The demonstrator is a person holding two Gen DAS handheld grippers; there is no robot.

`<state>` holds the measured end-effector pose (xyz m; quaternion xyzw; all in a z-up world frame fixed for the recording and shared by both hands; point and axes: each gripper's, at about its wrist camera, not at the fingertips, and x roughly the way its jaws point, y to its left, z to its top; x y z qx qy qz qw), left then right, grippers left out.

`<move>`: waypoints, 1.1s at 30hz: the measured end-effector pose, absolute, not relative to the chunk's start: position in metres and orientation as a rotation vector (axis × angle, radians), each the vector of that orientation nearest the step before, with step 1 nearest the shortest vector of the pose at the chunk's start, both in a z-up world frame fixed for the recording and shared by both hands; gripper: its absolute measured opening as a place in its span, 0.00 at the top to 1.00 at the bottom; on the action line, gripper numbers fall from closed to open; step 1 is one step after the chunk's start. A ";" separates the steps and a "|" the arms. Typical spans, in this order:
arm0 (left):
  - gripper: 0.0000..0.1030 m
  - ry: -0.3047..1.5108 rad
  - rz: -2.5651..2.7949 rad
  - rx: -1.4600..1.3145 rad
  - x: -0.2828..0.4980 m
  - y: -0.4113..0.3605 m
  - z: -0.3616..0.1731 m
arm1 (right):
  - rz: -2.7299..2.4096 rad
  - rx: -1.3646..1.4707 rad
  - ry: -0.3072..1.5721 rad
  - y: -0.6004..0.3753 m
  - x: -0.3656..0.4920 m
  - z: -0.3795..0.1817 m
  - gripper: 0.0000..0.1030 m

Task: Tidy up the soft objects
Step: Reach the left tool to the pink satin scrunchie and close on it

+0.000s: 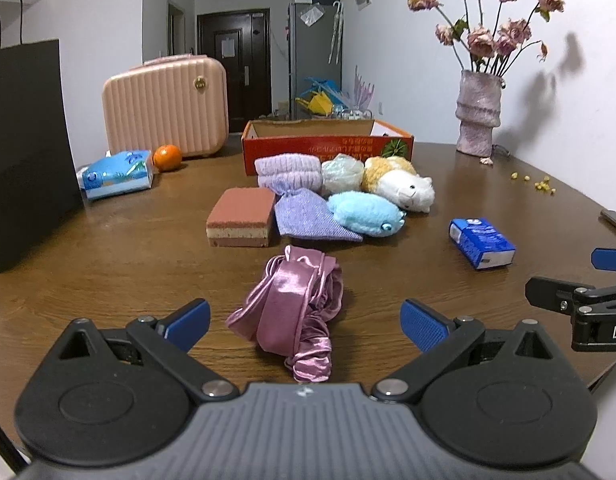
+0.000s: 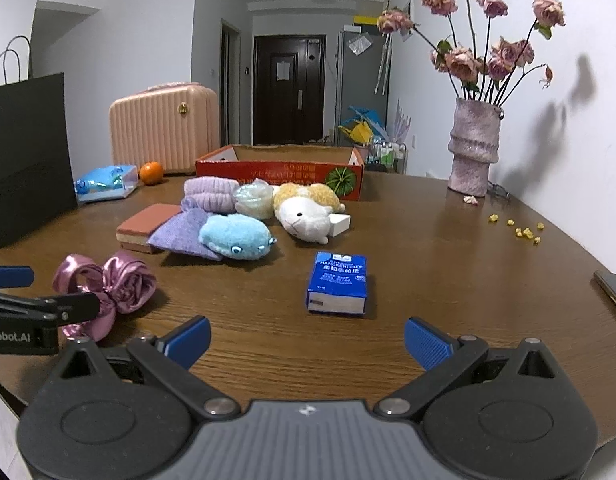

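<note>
A pink satin scrunchie [image 1: 294,312] lies on the wooden table [image 1: 108,272], between the open jaws of my left gripper [image 1: 306,326], which holds nothing. Beyond it lie a red-brown sponge [image 1: 242,216], a purple cloth [image 1: 308,214], a purple knit roll [image 1: 288,172], a pale mesh ball [image 1: 341,172], a blue plush fish [image 1: 365,208] and a white-and-tan plush [image 1: 403,184]. An open red cardboard box [image 1: 327,142] stands behind them. My right gripper [image 2: 308,342] is open and empty, just short of a blue tissue pack [image 2: 337,282]. The scrunchie also shows in the right wrist view [image 2: 108,286].
A black paper bag [image 1: 24,152] stands at the left. A pink case [image 1: 166,106], an orange [image 1: 167,157] and a blue tissue packet [image 1: 116,174] sit at the back left. A vase of dried roses [image 1: 477,116] stands back right, with yellow crumbs [image 1: 541,184] nearby.
</note>
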<state>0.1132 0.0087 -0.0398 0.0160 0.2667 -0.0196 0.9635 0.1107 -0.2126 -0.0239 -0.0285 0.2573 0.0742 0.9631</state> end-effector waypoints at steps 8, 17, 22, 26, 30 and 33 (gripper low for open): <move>0.00 0.587 -0.033 0.033 0.138 0.012 -0.052 | 0.149 -0.060 0.566 -0.209 0.137 -0.035 0.00; 0.00 0.629 -0.039 0.020 0.161 0.018 -0.065 | 0.151 -0.062 0.610 -0.205 0.162 -0.047 0.00; 0.11 0.647 -0.052 0.015 0.170 0.018 -0.069 | 0.154 -0.066 0.625 -0.203 0.173 -0.052 0.00; 0.21 0.664 -0.067 0.008 0.176 0.018 -0.073 | 0.156 -0.064 0.633 -0.202 0.180 -0.054 0.00; 0.32 0.674 -0.079 0.000 0.182 0.020 -0.074 | 0.159 -0.063 0.638 -0.202 0.185 -0.056 0.00; 0.40 0.668 -0.086 -0.001 0.183 0.020 -0.074 | 0.160 -0.061 0.641 -0.202 0.188 -0.057 0.00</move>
